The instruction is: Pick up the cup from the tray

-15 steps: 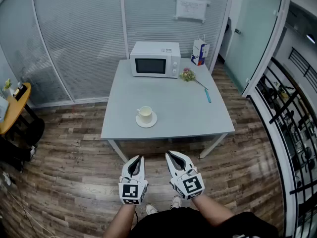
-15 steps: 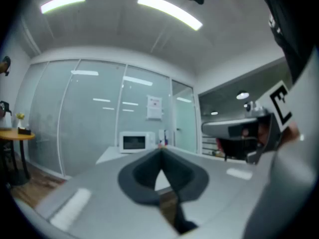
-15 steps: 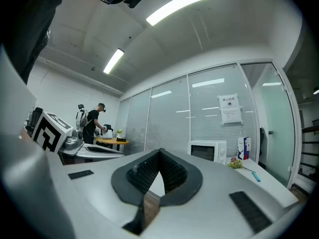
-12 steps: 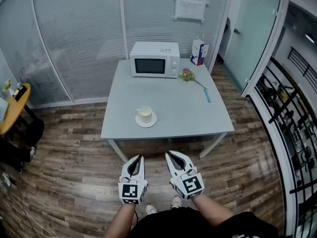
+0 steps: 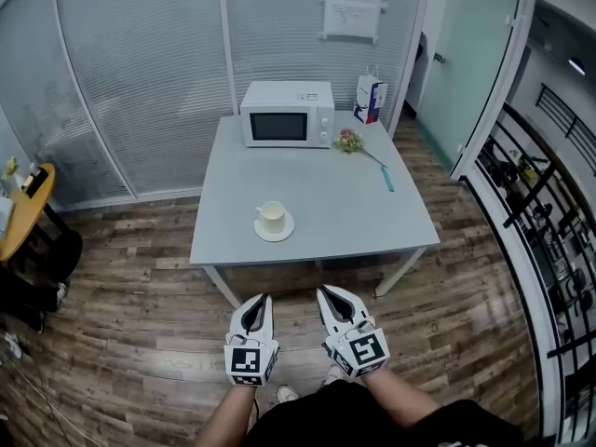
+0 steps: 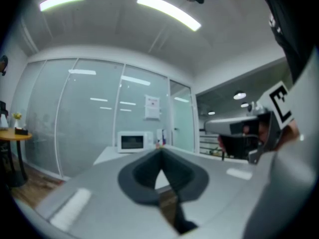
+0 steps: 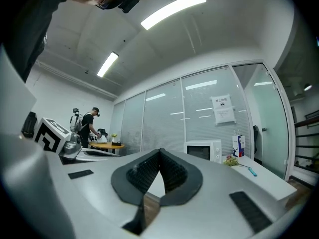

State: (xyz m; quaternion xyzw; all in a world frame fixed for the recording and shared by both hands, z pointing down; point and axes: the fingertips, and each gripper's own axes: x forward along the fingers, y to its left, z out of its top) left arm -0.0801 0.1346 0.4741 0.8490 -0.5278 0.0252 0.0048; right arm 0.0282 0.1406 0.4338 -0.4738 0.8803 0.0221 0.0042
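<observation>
A cream cup (image 5: 272, 217) stands upright on a white saucer (image 5: 276, 231) near the front left of the grey table (image 5: 326, 212). Both grippers hang low over the wooden floor, in front of the table's near edge and well short of the cup. My left gripper (image 5: 261, 298) is shut with nothing in it, its jaws meeting at a point (image 6: 160, 151). My right gripper (image 5: 322, 291) is also shut and empty (image 7: 160, 152). Neither gripper view shows the cup.
A white microwave (image 5: 287, 114) stands at the table's far edge, with a carton (image 5: 370, 99), a small bunch of flowers (image 5: 350, 141) and a blue pen (image 5: 389, 180) to its right. A round wooden table (image 5: 23, 203) is at left, a black railing (image 5: 540, 212) at right. A person (image 7: 89, 123) stands far off.
The head view has shifted slightly. Both grippers stay shut in about the same place before the table, and the cup has not moved.
</observation>
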